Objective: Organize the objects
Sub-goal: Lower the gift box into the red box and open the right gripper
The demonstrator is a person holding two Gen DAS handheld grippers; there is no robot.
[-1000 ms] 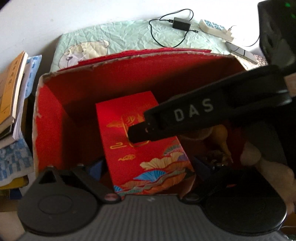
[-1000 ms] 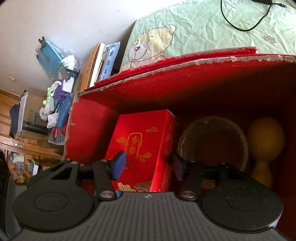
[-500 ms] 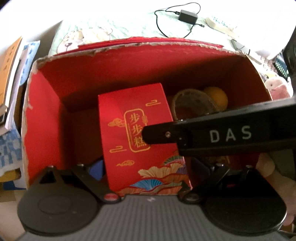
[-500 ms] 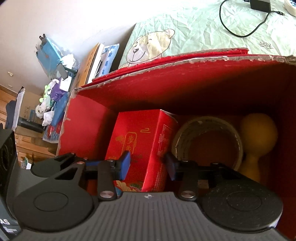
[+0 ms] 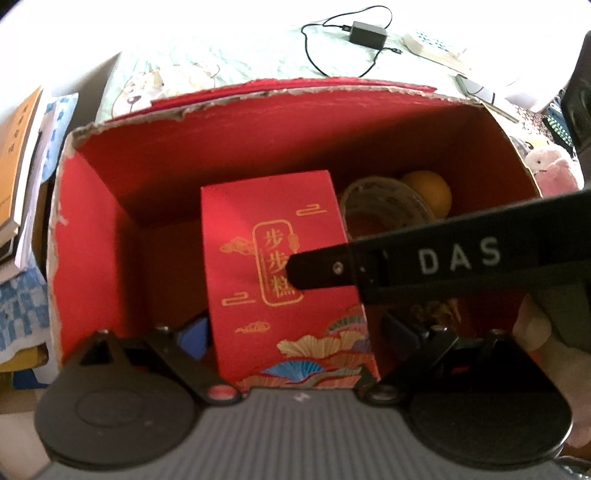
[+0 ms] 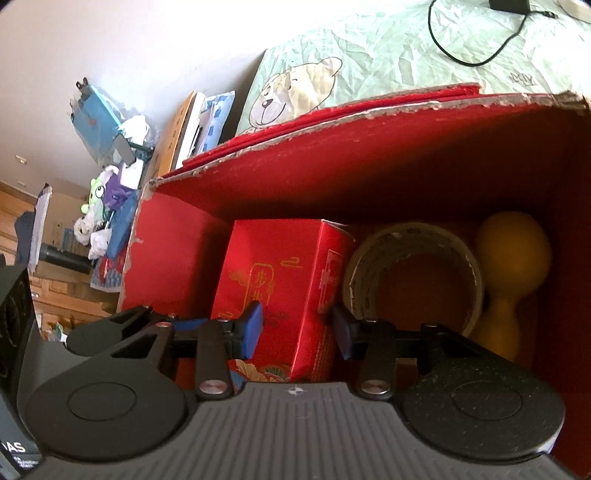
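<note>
A red gift carton with gold Chinese lettering (image 5: 280, 280) stands inside a big open red box (image 5: 258, 147). My left gripper (image 5: 295, 332) is open with its jaws on either side of the carton's lower part; whether they touch it I cannot tell. My right gripper (image 6: 297, 328) is open just above the carton (image 6: 280, 295), with the blue pads (image 6: 253, 325) apart. Its black body marked DAS (image 5: 443, 258) crosses the left wrist view. A tape roll (image 6: 413, 273) and a yellow gourd-shaped toy (image 6: 513, 266) lie to the carton's right.
The box (image 6: 369, 155) sits on a pale green bear-print cloth (image 6: 369, 66). A black charger with cable (image 5: 365, 33) and a white power strip (image 5: 432, 46) lie behind it. Books (image 5: 18, 158) are stacked at the left. A plush toy (image 5: 550, 173) lies at the right.
The right gripper's body has slid right and down across the left wrist view, uncovering the carton's lettering. Both cameras have pulled up, so the tape roll and gourd toy show more fully.
</note>
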